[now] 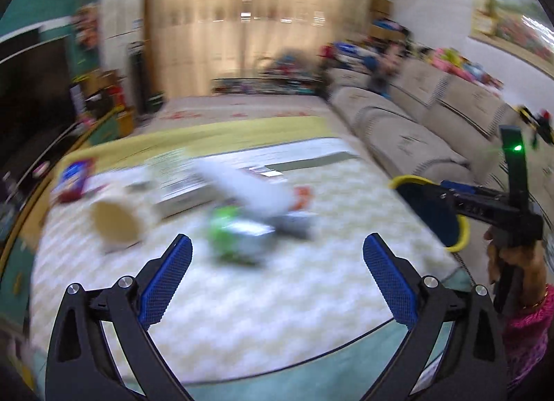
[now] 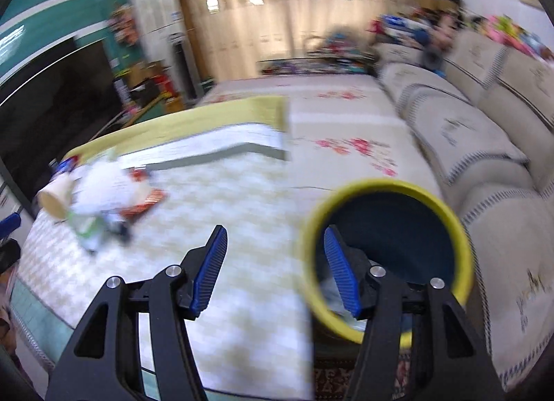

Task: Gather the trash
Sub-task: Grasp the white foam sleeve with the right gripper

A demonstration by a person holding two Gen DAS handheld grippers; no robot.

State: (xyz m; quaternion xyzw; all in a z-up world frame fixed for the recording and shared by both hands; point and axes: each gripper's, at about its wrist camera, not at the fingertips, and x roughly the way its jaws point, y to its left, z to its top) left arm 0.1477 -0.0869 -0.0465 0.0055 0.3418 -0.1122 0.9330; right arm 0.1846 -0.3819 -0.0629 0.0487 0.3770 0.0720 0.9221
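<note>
Blurred trash lies on the checked tablecloth (image 1: pixel 242 314): a tipped paper cup (image 1: pixel 117 221), crumpled white paper (image 1: pixel 249 189), a green wrapper (image 1: pixel 235 231), a red wrapper (image 1: pixel 301 196) and a blue-and-red packet (image 1: pixel 74 179). My left gripper (image 1: pixel 277 245) hovers just short of the green wrapper, open wide and empty. The right gripper (image 2: pixel 275 229) has its jaws apart. Its right finger (image 2: pixel 341 273) sits inside a dark blue bin with a yellow rim (image 2: pixel 381 184), and the left pad (image 2: pixel 211 262) stands clear of the rim. The bin (image 1: pixel 429 214) hangs past the table's right edge.
A beige sofa (image 2: pixel 484 158) runs along the right, with a person (image 1: pixel 381 72) seated far back. A dark TV (image 1: pixel 31 89) stands at the left. A flat grey-white board (image 1: pixel 294 155) lies across the far side of the table. Flowered carpet (image 2: pixel 346 148) lies between table and sofa.
</note>
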